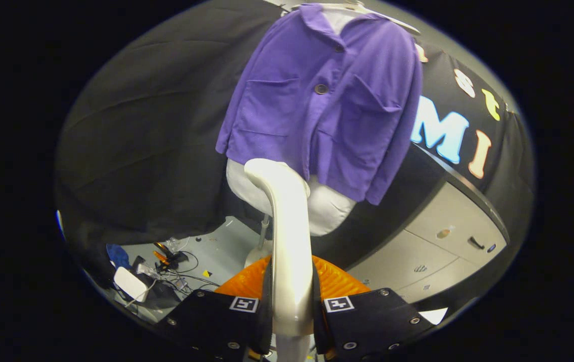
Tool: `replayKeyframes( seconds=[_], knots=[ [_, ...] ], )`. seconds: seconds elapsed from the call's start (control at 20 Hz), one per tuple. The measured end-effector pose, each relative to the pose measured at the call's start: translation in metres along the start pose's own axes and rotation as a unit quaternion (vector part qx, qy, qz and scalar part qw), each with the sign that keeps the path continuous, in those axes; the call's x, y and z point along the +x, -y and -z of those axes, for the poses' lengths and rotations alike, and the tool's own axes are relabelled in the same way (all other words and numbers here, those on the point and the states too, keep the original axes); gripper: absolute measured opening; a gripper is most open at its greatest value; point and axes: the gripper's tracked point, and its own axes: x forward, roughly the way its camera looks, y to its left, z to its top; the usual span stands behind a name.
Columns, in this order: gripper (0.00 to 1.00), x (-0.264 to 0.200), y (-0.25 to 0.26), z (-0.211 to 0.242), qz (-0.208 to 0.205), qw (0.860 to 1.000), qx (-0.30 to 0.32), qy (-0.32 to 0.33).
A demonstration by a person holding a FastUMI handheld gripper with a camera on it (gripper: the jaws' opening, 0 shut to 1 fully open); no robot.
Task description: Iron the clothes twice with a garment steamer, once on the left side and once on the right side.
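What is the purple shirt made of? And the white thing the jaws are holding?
The shirt looks like soft woven cloth, maybe cotton: matte, lightly fuzzy, hanging in folds with stitched pockets and buttons. The steamer, held between both closed jaws of the gripper, looks like hard plastic: smooth, glossy, with bright reflections along its curved body.

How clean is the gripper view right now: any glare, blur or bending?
Gripper view: fisheye bends the cabinet lines; glare streaks the white steamer held in the gripper; the purple jacket is evenly lit and fairly sharp; floor clutter lies dim.
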Motion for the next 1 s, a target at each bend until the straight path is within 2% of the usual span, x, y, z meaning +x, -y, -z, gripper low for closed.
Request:
replayKeyframes(
  seconds=[0.25, 0.4, 0.65, 1.0],
  knots=[
    [0.33, -0.059, 0.086, -0.003, 0.039, 0.997, 0.066, 0.023],
    [0.33, -0.099, 0.138, -0.019, 0.056, 0.991, 0.107, 0.062],
    [0.33, -0.146, 0.193, -0.053, 0.070, 0.975, 0.159, 0.138],
    [0.33, -0.185, 0.243, -0.093, 0.124, 0.949, 0.190, 0.220]
  ],
)
